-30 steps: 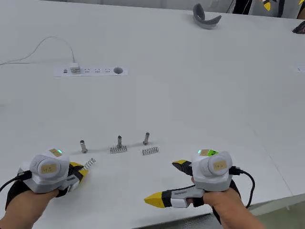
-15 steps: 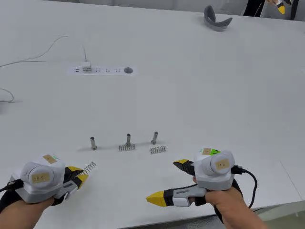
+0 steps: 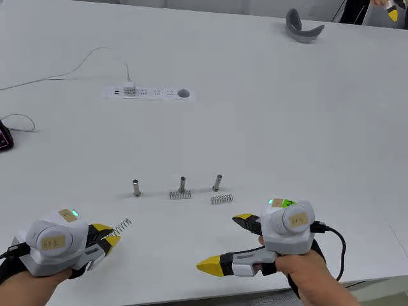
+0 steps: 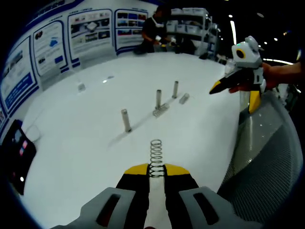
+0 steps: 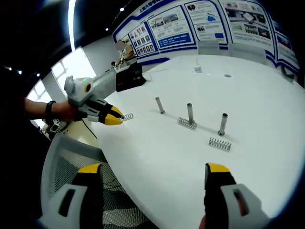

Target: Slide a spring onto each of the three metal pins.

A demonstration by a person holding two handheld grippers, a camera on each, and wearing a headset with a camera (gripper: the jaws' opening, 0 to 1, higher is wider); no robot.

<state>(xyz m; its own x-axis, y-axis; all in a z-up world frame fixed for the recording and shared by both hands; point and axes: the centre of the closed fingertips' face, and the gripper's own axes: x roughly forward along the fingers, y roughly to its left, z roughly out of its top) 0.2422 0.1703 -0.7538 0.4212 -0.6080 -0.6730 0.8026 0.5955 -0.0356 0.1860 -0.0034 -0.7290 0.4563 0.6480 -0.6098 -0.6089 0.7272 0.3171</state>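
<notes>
Lying on white workbench [image 3: 274, 121]: power strip [image 3: 153, 94] carrying white plug [image 3: 129, 87], cable [image 3: 64, 67] trailing leftward. Resting far right: grey curved band [image 3: 303, 26]. Hanging behind: wall posters [image 5: 214, 18].

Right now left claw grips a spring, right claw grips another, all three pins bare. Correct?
Not quite: the right claw is open and empty, per the right gripper view. Left claw does grip a spring; the three pins are bare.

the left gripper [image 3: 108, 237] and right gripper [image 3: 223, 243] each have a rounded white housing, a black body and yellow-tipped jaws. each carries a tan sticker [image 3: 296, 220], a green light [image 3: 280, 203] and a black cable [image 3: 332, 237].
</notes>
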